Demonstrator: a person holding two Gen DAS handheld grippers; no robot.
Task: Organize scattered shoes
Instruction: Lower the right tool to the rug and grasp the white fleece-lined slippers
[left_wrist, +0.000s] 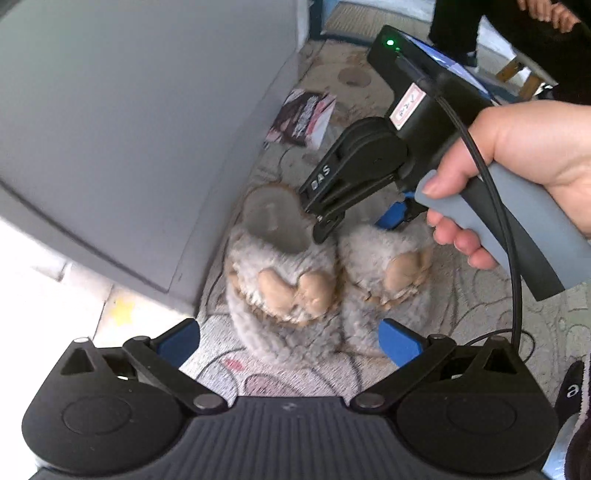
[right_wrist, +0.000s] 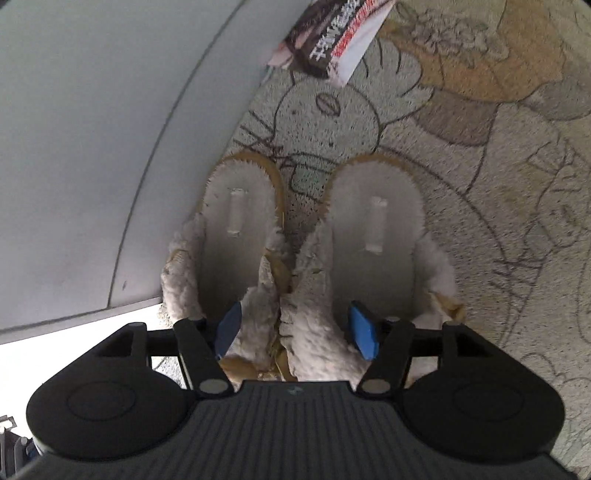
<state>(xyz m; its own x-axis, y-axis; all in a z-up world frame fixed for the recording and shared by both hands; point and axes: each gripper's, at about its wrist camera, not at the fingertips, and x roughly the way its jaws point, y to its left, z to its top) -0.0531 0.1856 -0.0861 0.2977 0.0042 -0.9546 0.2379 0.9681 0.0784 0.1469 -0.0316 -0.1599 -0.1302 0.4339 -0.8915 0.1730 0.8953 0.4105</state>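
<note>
Right gripper half open, pads inside both fuzzy slippers, pinching inner walls? Cannot tell. Fleece soft, one may slip. Left gripper open, empty, above toes.

Right gripper hides the heel of the right slipper beside the cabinet. Slipper toes vanish under the gripper body. The booklet is cut by the top edge.

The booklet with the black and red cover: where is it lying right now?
The booklet lies on the patterned rug beyond the pair of fluffy slippers, close to the edge of the grey panel, at the top of the right wrist view.
</note>
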